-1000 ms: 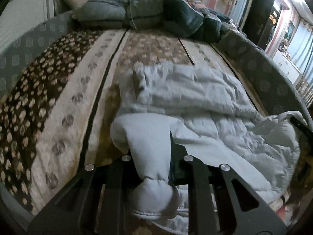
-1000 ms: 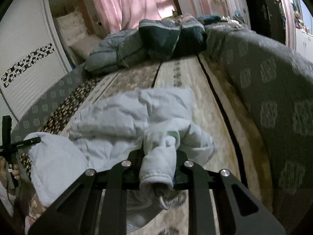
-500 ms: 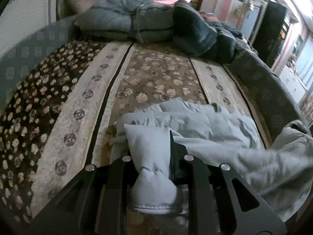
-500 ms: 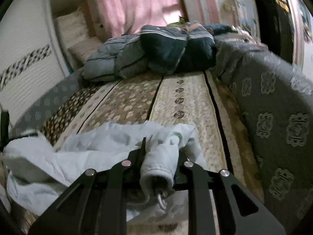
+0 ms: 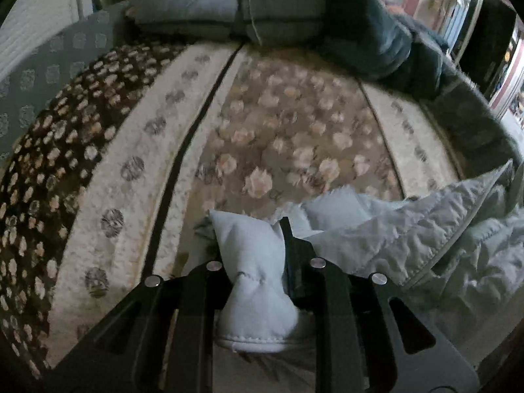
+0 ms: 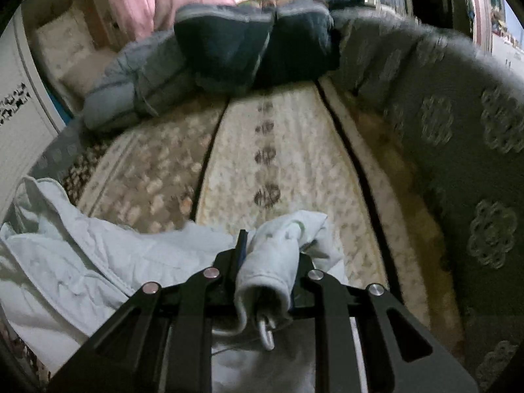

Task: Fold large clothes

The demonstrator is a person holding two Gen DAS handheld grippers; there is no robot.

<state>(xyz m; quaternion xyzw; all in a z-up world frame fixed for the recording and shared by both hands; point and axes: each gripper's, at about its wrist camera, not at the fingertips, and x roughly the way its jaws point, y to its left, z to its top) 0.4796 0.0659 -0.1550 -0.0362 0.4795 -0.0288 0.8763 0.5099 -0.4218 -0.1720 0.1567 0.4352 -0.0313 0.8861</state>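
Observation:
A pale grey-white quilted jacket (image 5: pixel 409 239) hangs between my two grippers above a floral bed cover (image 5: pixel 288 124). My left gripper (image 5: pixel 258 252) is shut on a bunched padded corner of the jacket, which bulges out behind the jaws. My right gripper (image 6: pixel 268 255) is shut on another bunched edge of the jacket (image 6: pixel 108 255), where a white cord loop (image 6: pixel 266 333) dangles. The rest of the garment sags to the right in the left wrist view and to the left in the right wrist view.
Rolled grey and dark blue quilts (image 5: pixel 294 16) lie across the head of the bed and also show in the right wrist view (image 6: pixel 235 46). A grey patterned padded side (image 6: pixel 458 137) borders the bed on the right. A white wardrobe (image 6: pixel 16 124) stands on the left.
Both grippers have lifted and pulled the jacket back toward the foot of the bed. The garment, spread on the cover a second ago, now hangs off it, baring more floral cover.

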